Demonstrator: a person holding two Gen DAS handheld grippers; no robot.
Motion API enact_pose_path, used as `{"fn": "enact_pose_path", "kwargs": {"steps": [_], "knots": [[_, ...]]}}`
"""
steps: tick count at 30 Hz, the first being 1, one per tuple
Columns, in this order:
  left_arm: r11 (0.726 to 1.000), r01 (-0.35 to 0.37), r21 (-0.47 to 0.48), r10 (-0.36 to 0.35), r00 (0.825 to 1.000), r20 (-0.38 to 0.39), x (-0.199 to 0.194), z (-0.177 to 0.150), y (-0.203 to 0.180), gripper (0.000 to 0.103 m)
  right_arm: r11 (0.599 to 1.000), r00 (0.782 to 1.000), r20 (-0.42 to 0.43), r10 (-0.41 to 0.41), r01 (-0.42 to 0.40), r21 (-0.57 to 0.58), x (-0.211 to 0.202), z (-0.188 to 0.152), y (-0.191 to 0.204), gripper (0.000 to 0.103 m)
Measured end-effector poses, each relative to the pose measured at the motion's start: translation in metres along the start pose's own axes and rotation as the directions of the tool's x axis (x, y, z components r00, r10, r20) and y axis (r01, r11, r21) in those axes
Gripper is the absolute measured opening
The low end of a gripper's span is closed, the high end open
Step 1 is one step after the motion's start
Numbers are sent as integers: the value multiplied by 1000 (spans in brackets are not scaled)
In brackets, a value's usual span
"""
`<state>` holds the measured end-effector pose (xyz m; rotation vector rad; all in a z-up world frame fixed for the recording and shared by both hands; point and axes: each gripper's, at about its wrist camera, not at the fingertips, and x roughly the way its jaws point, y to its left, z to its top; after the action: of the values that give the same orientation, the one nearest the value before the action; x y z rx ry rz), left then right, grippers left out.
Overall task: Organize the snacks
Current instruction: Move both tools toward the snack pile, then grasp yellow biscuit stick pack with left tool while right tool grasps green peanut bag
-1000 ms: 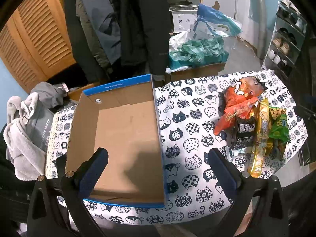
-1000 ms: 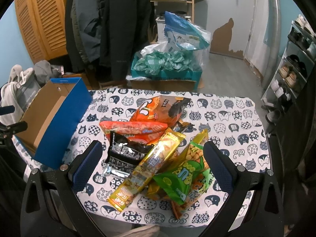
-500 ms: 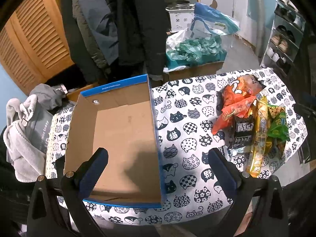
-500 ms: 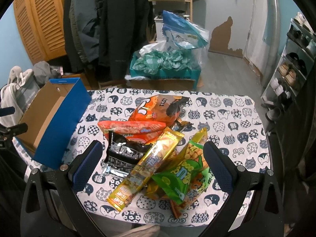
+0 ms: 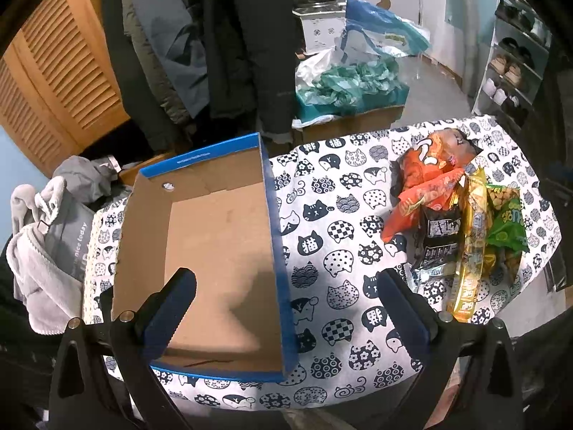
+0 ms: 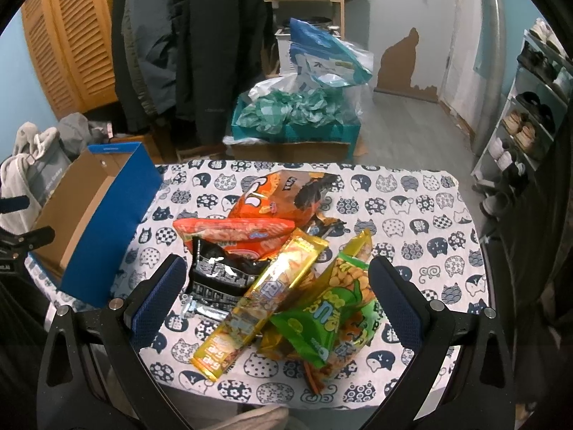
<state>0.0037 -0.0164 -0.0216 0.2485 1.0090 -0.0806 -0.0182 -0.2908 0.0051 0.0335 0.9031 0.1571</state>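
Observation:
An empty blue cardboard box [image 5: 215, 251] stands open on the left of the cat-print table [image 5: 333, 236]; it also shows in the right wrist view [image 6: 107, 222]. A pile of snack packs lies to its right: an orange bag [image 6: 272, 200], a black pack [image 6: 222, 276], a long yellow pack [image 6: 265, 297] and a green bag [image 6: 329, 308]. The pile also shows in the left wrist view [image 5: 454, 222]. My left gripper [image 5: 286, 308] is open and empty above the box's near right wall. My right gripper [image 6: 275, 297] is open and empty just above the snack pile.
Coats [image 6: 200, 46] hang behind the table. A box of teal bags [image 6: 297, 114] sits on the floor behind. A shoe rack [image 6: 526, 107] stands at the right. Grey clothes [image 5: 46, 236] lie left of the box.
The left gripper has drifted slightly right, so the box sits a little further left in its view. The right gripper has barely moved. Nothing was taken hold of.

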Motion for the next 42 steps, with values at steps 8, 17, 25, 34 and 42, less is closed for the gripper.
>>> {"fn": "enact_pose_path", "kwargs": {"steps": [8, 17, 25, 34, 42], "knots": [[998, 38, 46, -36, 998, -43, 12, 8, -26, 102, 981, 995, -66, 77, -64, 184, 5, 3, -23, 101], [991, 101, 94, -94, 993, -71, 27, 24, -66, 102, 986, 999, -41, -32, 38, 160, 21, -8, -49, 101], [982, 129, 136, -119, 989, -85, 40, 41, -96, 102, 982, 994, -102, -29, 47, 184, 50, -18, -56, 100], [975, 190, 115, -173, 974, -145, 74, 49, -131, 102, 974, 971, -237, 14, 40, 223, 92, -31, -55, 86], [965, 247, 84, -227, 953, -200, 100, 39, -150, 102, 976, 949, -315, 11, 58, 208, 123, -47, -57, 68]]}}
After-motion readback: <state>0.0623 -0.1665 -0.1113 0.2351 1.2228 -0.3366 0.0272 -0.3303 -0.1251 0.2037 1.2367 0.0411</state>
